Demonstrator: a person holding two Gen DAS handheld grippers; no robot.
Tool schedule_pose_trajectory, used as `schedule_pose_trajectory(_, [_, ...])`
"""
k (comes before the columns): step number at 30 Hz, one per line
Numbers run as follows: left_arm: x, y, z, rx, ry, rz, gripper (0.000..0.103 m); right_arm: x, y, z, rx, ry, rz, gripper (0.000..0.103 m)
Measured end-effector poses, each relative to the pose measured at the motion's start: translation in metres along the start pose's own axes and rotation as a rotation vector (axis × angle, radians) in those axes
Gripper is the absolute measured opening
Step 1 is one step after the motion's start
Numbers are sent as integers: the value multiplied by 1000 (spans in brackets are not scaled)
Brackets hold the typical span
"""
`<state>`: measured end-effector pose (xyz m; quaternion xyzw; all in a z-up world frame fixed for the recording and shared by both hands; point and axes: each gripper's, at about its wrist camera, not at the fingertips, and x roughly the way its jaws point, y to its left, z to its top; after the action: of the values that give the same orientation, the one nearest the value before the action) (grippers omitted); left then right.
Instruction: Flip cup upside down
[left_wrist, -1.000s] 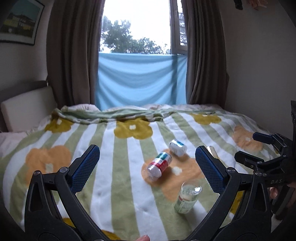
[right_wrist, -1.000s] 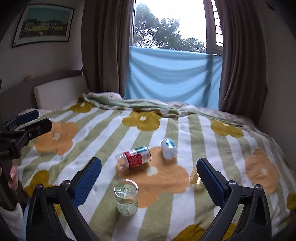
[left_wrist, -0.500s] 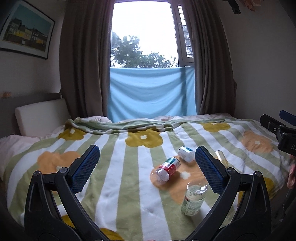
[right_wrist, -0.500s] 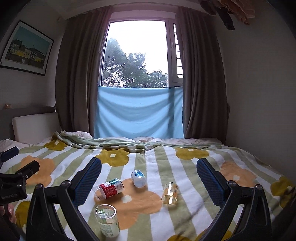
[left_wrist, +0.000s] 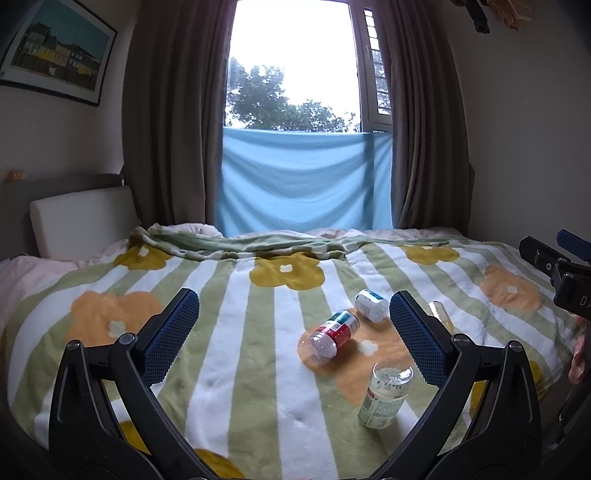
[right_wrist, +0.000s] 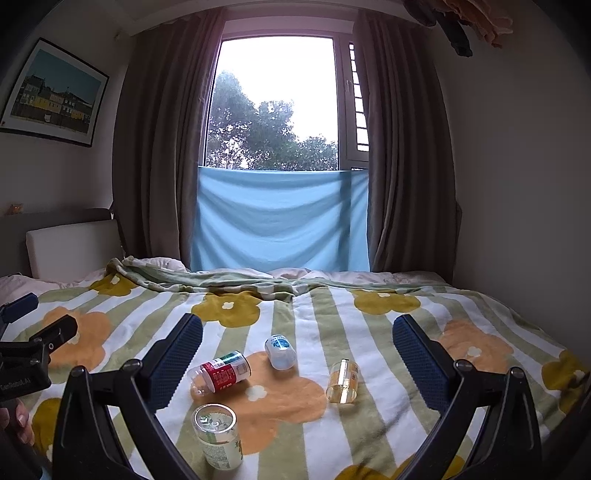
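Several clear plastic cups lie on the flowered bed. A green-label cup (right_wrist: 217, 439) (left_wrist: 386, 397) stands nearest. A red-label cup (right_wrist: 221, 373) (left_wrist: 332, 334) lies on its side. A blue-label cup (right_wrist: 280, 350) (left_wrist: 371, 304) lies behind it. A yellowish clear cup (right_wrist: 343, 380) (left_wrist: 439, 314) lies to the right. My left gripper (left_wrist: 291, 332) is open and empty, above the near bed. My right gripper (right_wrist: 297, 354) is open and empty, with the cups ahead of it.
The striped flower blanket (left_wrist: 258, 350) covers the whole bed. A white headboard cushion (left_wrist: 81, 218) is at the left. Curtains and a blue cloth (right_wrist: 280, 221) hang at the window behind. A wall stands at the right.
Both grippers have tilted up and drawn back a little from the bed, so the cups sit lower and farther in view. The cups have not moved.
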<state>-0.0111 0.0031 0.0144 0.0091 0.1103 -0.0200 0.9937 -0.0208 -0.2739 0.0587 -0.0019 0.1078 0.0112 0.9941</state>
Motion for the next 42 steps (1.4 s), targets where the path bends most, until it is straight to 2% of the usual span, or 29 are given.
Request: schedule_pose_trajectory(42, [4, 2, -9, -10, 15, 2, 103, 10, 8, -3, 5, 37, 13, 103])
